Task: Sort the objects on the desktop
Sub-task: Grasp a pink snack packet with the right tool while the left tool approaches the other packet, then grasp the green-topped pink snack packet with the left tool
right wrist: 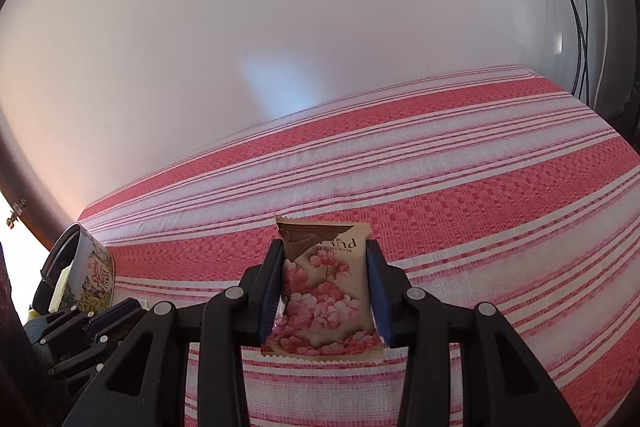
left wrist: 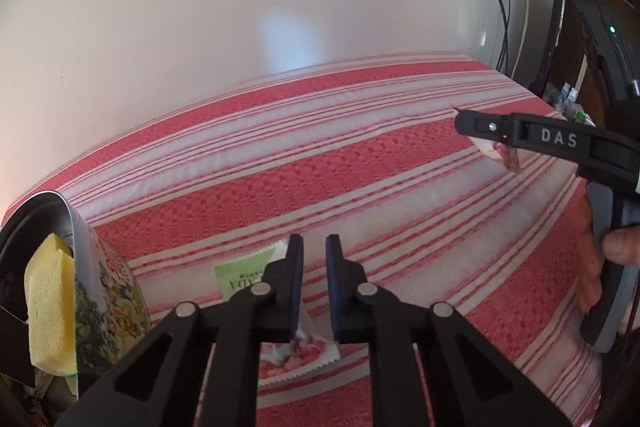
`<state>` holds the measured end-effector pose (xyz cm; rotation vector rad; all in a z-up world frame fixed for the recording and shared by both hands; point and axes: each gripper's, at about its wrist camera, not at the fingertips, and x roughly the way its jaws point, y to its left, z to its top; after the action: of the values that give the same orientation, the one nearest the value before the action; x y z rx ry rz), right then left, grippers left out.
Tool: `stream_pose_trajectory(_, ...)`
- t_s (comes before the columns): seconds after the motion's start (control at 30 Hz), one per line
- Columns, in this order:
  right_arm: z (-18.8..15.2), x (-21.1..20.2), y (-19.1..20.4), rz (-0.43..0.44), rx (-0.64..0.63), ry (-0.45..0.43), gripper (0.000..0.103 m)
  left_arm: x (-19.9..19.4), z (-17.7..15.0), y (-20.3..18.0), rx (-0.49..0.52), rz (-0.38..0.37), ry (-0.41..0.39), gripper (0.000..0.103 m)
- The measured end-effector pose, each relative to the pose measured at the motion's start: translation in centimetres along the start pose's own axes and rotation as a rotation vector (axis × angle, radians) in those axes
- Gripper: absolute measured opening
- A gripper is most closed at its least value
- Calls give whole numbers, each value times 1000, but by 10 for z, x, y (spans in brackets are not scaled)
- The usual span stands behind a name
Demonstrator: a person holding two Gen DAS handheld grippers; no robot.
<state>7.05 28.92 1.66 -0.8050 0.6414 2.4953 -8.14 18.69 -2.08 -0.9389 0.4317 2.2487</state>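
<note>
The right gripper pinches one flowered packet between its pads, above the striped cloth; its upside-down print reads "MARSHMALLOW". The left gripper has its jaws drawn narrow over two sachets: a pink one and a green one lettered "ADA", though contact with either is unclear. Farther left stands one tin marked "BUTTER COOKIES", a yellow sponge inside.

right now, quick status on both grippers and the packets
Right gripper shut on flowered packet, lifted. Left gripper shut on a packet on the striped cloth. Nothing in the way.
</note>
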Motion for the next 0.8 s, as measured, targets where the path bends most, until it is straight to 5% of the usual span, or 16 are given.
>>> stream_pose_trajectory(0.1,-1,1,-1,-2,-12,10,42,-4,0,3,-11,15,3,17)
stream_pose_trajectory(0.17,-2,1,0,-3,-21,13,42,-11,4,10,-42,47,-11,60)
stream_pose_trajectory(0.23,-2,1,3,-3,-28,10,42,-16,4,16,-72,94,-36,85)
stream_pose_trajectory(0.27,-2,0,2,-2,-29,8,42,-18,5,17,-78,123,-39,86)
stream_pose_trajectory(0.47,-3,1,5,0,-19,6,42,15,4,10,-38,266,111,86)
stream_pose_trajectory(0.67,-3,1,4,5,-14,15,42,31,5,-5,48,327,112,82)
stream_pose_trajectory(0.7,-4,1,4,6,-15,13,42,31,5,-8,79,331,107,77)
stream_pose_trajectory(0.73,-4,0,4,6,-16,12,42,34,5,-12,115,306,116,47)
stream_pose_trajectory(0.77,-4,-1,4,6,-15,10,42,35,7,-15,113,259,124,33)
stream_pose_trajectory(0.8,-4,-1,4,6,-15,9,42,37,9,-19,126,271,133,32)
